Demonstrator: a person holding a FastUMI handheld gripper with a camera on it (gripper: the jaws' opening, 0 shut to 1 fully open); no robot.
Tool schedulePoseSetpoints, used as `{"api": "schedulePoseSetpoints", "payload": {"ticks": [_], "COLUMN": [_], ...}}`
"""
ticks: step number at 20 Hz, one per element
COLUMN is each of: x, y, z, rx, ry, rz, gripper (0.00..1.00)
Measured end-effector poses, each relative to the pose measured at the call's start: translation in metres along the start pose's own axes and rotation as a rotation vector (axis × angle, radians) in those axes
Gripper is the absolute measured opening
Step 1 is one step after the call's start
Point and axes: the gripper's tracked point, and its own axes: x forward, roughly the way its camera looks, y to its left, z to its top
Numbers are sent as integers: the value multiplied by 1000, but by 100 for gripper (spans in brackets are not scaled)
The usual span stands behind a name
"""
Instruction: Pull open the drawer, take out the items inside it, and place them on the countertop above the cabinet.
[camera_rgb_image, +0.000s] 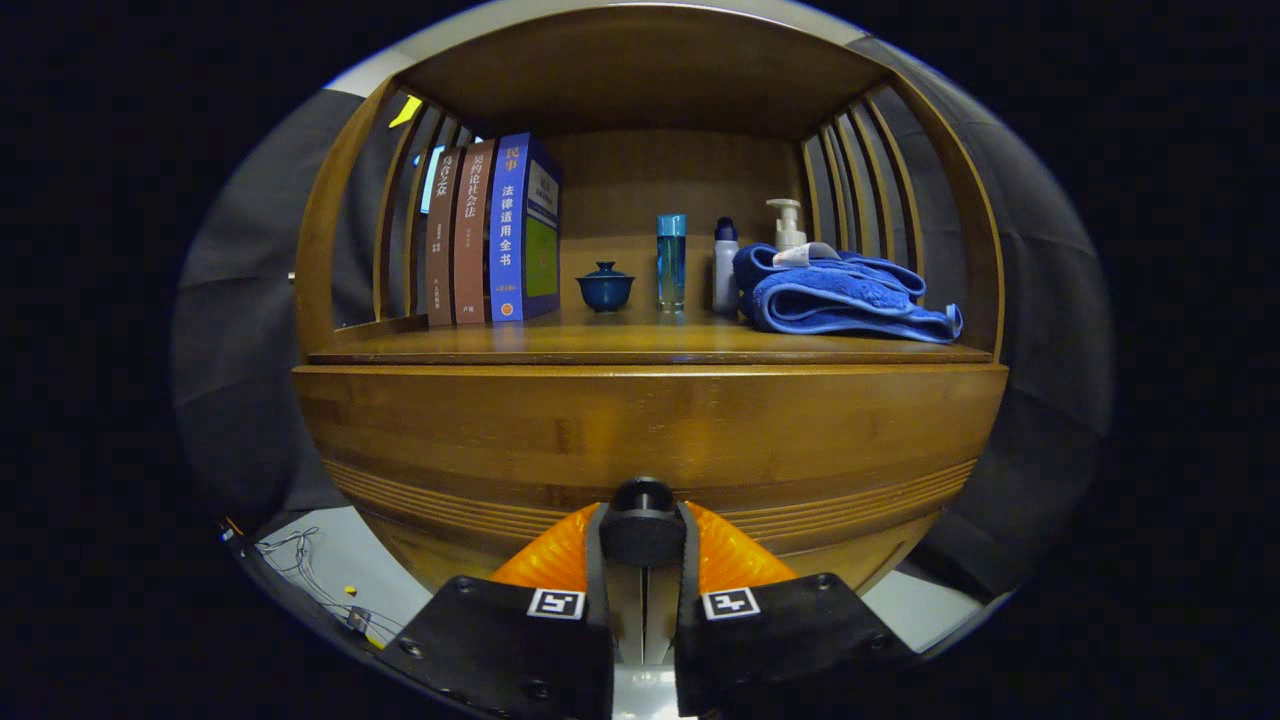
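A wooden cabinet faces me, its drawer front (650, 430) just beyond the fingers. The drawer's dark round knob (642, 498) sits between my two fingers, and my gripper (642, 525) is shut on it, one finger pressed to each side. The drawer front hides what is inside, and I see no gap above it. The countertop (640, 345) runs above the drawer, under a slatted wooden hutch.
On the countertop stand three books (490, 235) at the left, then a blue lidded cup (605, 287), a tall clear blue bottle (671, 262), a white bottle (725, 265), a pump bottle (787, 225) and a folded blue towel (845, 295). Cables (300, 560) lie low to the left.
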Motion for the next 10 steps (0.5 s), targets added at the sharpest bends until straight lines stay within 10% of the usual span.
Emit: {"api": "schedulePoseSetpoints", "payload": {"ticks": [10], "x": [-86], "y": [-1], "z": [-18], "rx": [3], "ry": [-14], "rz": [-1], "gripper": [28]}}
